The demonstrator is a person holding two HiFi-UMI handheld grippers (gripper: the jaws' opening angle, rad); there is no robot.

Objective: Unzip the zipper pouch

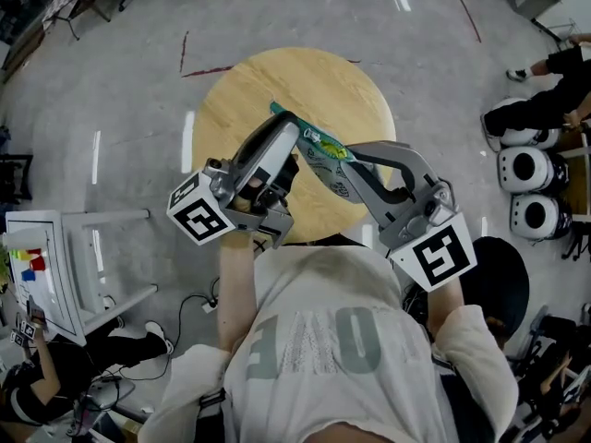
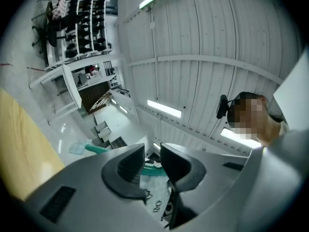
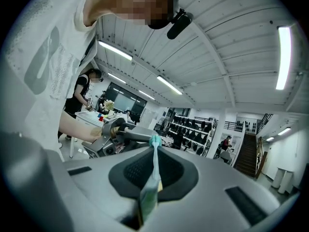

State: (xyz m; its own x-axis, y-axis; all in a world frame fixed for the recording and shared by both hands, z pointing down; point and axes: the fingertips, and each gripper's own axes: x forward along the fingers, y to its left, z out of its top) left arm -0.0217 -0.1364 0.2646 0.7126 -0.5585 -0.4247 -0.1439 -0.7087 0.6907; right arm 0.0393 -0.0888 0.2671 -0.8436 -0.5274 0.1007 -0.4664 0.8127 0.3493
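A person in a pale shirt stands over a round wooden table (image 1: 277,81) and holds a zipper pouch (image 1: 325,166) in the air above it, stretched between two hand-held tools. The right tool (image 1: 347,151) has its jaws pressed together on one end of the pouch; in the right gripper view the pouch's thin edge (image 3: 148,194) runs upright through the closed pads of the tool (image 3: 153,170), with a teal tip showing above them. The left tool (image 1: 292,124) reaches in from the other side, tilted upward. In the left gripper view its jaws (image 2: 151,160) stand a little apart, and the teal zipper (image 2: 147,172) crosses the gap between the pads, with the clear, printed body of the pouch (image 2: 154,195) hanging below; the pads do not look pressed onto it. The pouch touches neither the table nor the grey floor (image 1: 111,53) around it.
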